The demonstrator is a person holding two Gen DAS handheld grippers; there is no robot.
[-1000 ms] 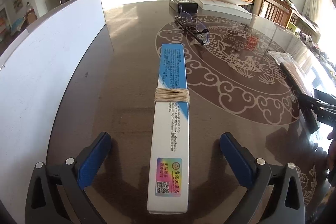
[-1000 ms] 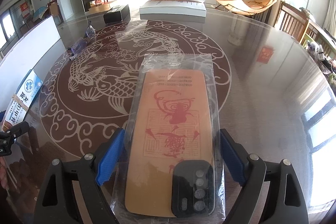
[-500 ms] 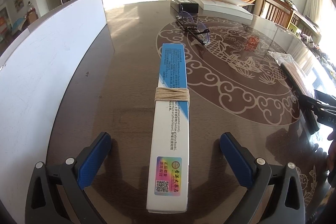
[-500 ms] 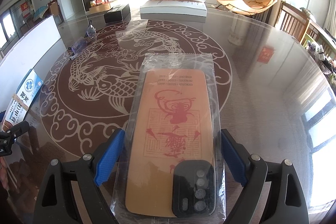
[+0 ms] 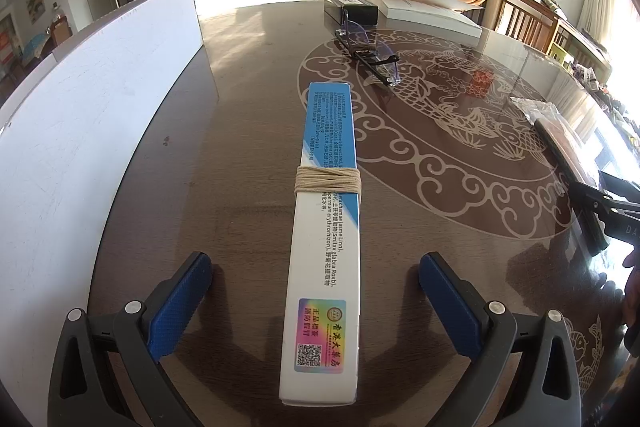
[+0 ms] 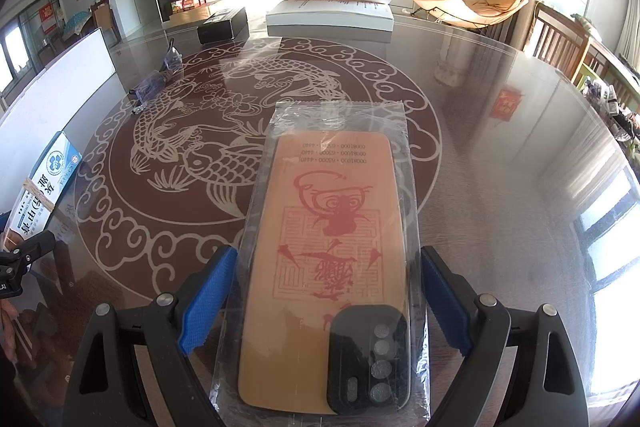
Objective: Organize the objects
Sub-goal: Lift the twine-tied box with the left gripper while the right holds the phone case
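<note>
A long white and blue box (image 5: 326, 227) tied with tan string stands on edge on the brown table, between the wide-open fingers of my left gripper (image 5: 316, 291), touching neither. It also shows in the right wrist view (image 6: 38, 195) at far left. An orange phone case in a clear bag (image 6: 326, 267) lies flat between the open fingers of my right gripper (image 6: 326, 291); the left pad (image 6: 208, 291) touches the bag's edge. The bagged case also shows in the left wrist view (image 5: 560, 143).
Folded glasses (image 5: 370, 57) lie mid-table, also in the right wrist view (image 6: 156, 83). A black box (image 5: 352, 11) and a white open book (image 5: 428, 13) sit at the far edge. A white board (image 5: 80, 127) stands along the left side.
</note>
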